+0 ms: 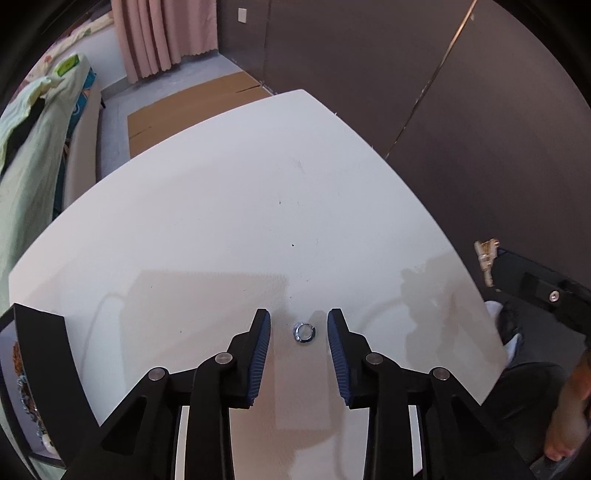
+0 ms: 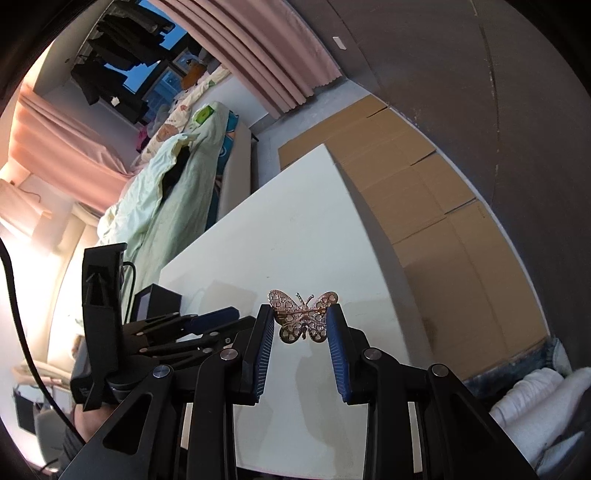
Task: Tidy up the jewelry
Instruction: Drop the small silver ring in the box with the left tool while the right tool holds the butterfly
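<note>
A small silver ring lies on the white table, between the open fingers of my left gripper, which does not touch it. My right gripper is shut on a gold butterfly brooch and holds it above the table. The brooch and right gripper also show at the right edge of the left wrist view. The left gripper appears low left in the right wrist view. A black jewelry box with jewelry inside sits at the table's left edge.
The black box also shows behind the left gripper. A bed with green bedding stands beyond the table. Flattened cardboard covers the floor by the dark wall. Pink curtains hang at the back.
</note>
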Motion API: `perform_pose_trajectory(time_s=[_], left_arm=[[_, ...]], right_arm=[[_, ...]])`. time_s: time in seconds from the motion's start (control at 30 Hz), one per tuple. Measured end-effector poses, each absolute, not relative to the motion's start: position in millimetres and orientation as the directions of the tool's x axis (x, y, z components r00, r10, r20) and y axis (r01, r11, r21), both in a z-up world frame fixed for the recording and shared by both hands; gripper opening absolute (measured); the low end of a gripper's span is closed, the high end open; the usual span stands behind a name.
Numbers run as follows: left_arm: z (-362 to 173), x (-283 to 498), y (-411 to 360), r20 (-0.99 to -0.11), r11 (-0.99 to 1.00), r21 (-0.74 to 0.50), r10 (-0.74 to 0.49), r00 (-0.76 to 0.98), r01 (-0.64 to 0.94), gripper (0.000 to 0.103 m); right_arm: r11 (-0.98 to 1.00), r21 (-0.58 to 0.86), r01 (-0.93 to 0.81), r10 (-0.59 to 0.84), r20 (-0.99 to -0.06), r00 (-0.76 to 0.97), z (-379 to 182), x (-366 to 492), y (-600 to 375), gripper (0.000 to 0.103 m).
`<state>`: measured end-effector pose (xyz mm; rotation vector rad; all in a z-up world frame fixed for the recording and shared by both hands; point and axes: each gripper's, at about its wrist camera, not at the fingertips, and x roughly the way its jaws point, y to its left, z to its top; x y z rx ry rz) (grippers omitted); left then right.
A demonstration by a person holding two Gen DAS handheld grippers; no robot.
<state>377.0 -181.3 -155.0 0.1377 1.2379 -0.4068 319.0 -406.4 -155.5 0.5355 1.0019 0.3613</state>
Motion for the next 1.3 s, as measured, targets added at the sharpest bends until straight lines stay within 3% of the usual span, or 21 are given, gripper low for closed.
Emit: perform_pose_trajectory(time_s=[0.07, 0.2, 0.27, 0.53, 1.3], left_arm=[[-159.3, 375.9, -182.4, -0.944, 0.922, -0.102, -0.208, 0.256, 0.375, 0.022], [-161.3, 373.6, -187.1, -0.947, 0.923, -0.07, -0.181, 0.266, 0.379, 0.021], [-161.1, 374.9, -187.0, -0.95, 0.927, -0.055, -0.163, 0.267, 0.37, 0.013], [-145.7, 378.3, -169.1, -0.944, 0.931, -0.105, -0.204, 0.258, 0.349, 0.013], [-64.9, 361.8, -34.3, -0.899, 0.979, -0.061, -0.139, 0.415, 0.197, 0.013]], right_arm=[[0.813, 0.581, -0.041, 0.522, -0.695, 0.494, -156.7, 317.7, -409.7, 0.03], [0.813, 0.58, -0.045, 0.523, -0.694, 0.495, -155.9, 316.2, -410.2, 0.03], [0.817, 0.575, -0.045, 0.518, -0.697, 0.495, -155.1, 316.3, -409.1, 0.03], [0.811, 0.581, -0.068, 0.532, -0.682, 0.502, -146.5, 316.4, -403.0, 0.03], [0.766, 0.599, -0.232, 0.623, -0.606, 0.494, -105.5, 321.9, -299.3, 0.03]])
